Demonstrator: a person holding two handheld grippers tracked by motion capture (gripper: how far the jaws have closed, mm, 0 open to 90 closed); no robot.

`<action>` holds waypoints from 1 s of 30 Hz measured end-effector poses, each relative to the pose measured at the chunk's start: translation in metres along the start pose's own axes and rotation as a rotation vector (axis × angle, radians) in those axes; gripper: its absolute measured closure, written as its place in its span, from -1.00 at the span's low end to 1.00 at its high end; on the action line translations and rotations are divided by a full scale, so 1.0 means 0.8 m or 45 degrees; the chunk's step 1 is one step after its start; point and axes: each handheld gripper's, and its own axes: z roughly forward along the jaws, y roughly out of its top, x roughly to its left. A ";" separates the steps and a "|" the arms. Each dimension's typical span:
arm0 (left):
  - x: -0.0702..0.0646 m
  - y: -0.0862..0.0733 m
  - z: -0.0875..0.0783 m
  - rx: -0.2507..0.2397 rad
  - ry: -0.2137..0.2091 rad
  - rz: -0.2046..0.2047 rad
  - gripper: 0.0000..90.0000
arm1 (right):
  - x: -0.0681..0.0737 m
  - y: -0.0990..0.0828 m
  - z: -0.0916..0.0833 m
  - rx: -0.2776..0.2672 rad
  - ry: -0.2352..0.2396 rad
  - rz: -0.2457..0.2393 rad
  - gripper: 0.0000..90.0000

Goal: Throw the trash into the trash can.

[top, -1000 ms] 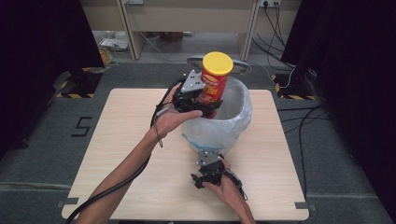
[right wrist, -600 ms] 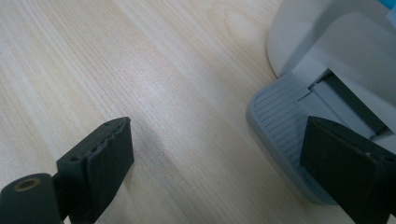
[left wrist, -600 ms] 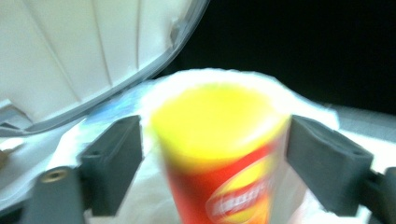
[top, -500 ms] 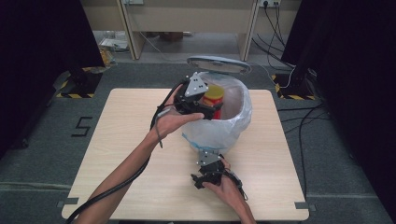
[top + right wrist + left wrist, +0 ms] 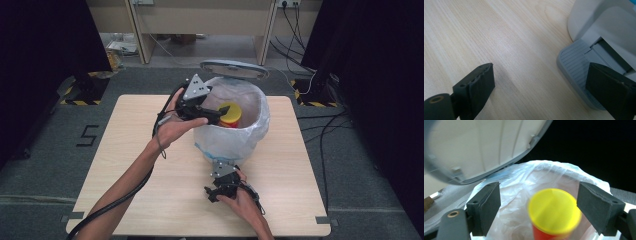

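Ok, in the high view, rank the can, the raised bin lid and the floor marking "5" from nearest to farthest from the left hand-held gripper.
1. The can, red with a yellow cap, just beyond the left hand-held gripper, inside the bagged bin.
2. The bin lid, raised at the bin's far side.
3. The floor marking "5", off the table's left edge.

— What sort of place is this?
— A lab or recording studio, by the look of it. A lone pale wood tabletop [image 5: 150, 165] stands on grey carpet [image 5: 50, 165], with black curtains [image 5: 45, 40] hanging left and right.
— Anything else?
— A "5" [image 5: 86, 135] marked on the floor at left, hazard-striped tape [image 5: 75, 101], cables [image 5: 330, 120] trailing at right, wall sockets [image 5: 288, 3] at the far side.
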 end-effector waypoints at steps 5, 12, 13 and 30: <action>0.011 -0.002 -0.024 -0.034 0.009 -0.022 -0.58 | 0.000 0.000 0.000 0.000 -0.001 -0.001 -0.80; 0.029 -0.015 -0.051 -0.046 0.052 -0.037 -0.59 | 0.000 0.000 0.000 0.001 -0.003 0.003 -0.81; 0.032 -0.018 -0.055 -0.048 0.059 -0.045 -0.59 | 0.001 0.000 0.000 0.000 -0.004 0.003 -0.81; 0.073 -0.065 -0.097 -0.058 0.136 -0.156 -0.60 | 0.000 0.000 0.000 0.003 -0.003 0.003 -0.81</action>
